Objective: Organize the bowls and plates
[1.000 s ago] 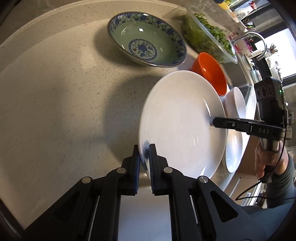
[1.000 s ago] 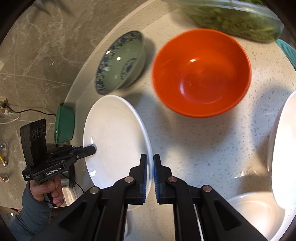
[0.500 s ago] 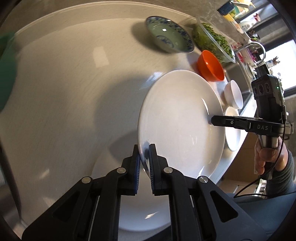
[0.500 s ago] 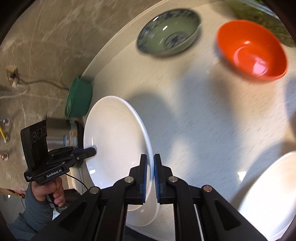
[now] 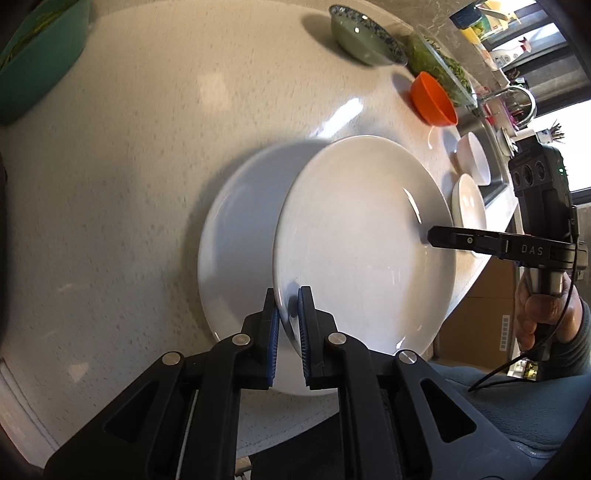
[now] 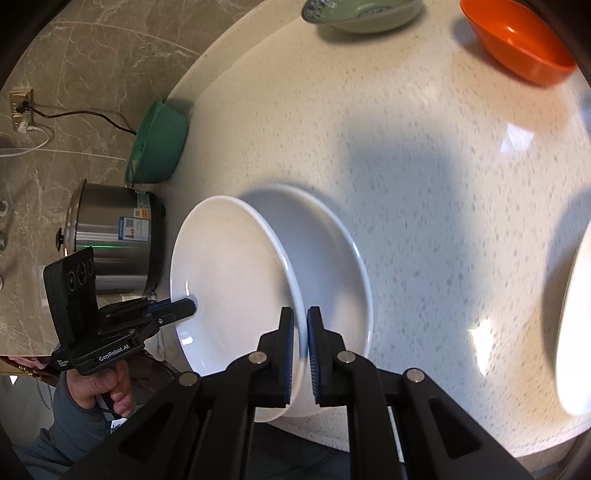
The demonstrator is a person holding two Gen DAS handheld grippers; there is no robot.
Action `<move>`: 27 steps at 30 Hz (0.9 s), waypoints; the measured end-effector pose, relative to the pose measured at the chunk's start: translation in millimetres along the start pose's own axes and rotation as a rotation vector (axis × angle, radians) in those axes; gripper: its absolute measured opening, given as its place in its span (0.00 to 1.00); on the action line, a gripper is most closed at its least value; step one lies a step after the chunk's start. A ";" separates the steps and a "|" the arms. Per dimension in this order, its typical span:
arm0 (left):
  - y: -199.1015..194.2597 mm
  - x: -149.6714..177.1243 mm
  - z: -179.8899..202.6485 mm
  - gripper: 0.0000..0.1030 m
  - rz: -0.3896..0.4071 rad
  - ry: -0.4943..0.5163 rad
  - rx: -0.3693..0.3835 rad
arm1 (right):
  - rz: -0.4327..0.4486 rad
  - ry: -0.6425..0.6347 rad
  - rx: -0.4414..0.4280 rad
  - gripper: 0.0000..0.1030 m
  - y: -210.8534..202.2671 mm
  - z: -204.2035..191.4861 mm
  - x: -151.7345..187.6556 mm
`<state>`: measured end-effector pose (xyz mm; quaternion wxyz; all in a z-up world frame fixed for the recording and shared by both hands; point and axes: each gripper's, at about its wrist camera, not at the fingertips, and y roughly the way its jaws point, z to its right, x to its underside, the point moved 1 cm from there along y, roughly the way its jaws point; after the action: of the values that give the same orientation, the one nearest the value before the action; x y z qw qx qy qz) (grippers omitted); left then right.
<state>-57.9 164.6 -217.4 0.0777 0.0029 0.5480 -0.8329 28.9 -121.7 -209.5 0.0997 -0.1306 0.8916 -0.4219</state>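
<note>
A large white plate (image 5: 362, 240) hangs tilted above the speckled counter, gripped at two opposite rims. My left gripper (image 5: 288, 295) is shut on its near rim. My right gripper (image 6: 300, 317) is shut on the opposite rim and appears in the left wrist view as the black right gripper (image 5: 430, 236). The left gripper (image 6: 190, 304) also shows in the right wrist view. Under the held plate (image 6: 229, 280) lies a second white plate (image 5: 240, 240) flat on the counter, partly covered; this lower plate (image 6: 325, 266) is in shadow.
Farther along the counter stand a blue-patterned green bowl (image 5: 364, 35), an orange bowl (image 5: 432, 99), a glass bowl of greens (image 5: 439, 68), a white bowl (image 5: 474, 158) and a small white plate (image 5: 469, 201). A green colander (image 6: 159, 144) and steel cooker (image 6: 114, 236) sit by the wall.
Both grippers carried the white plate across the counter, away from the patterned and orange bowls. It now hangs over a second white plate that has come into view.
</note>
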 end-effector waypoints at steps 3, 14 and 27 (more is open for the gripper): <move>8.1 7.3 -3.1 0.08 -0.006 -0.002 0.001 | -0.003 0.005 0.014 0.11 6.0 -1.6 4.9; 45.4 -6.5 1.6 0.10 0.011 0.020 -0.061 | 0.013 0.009 0.052 0.11 25.8 3.7 10.9; 58.3 -9.9 14.1 0.12 0.045 0.071 -0.114 | 0.048 -0.018 0.117 0.12 34.5 3.8 14.7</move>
<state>-39.2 130.4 -264.1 0.0772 0.0403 0.5966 -0.7978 11.0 -108.0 -239.7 0.1253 -0.1068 0.8674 -0.4696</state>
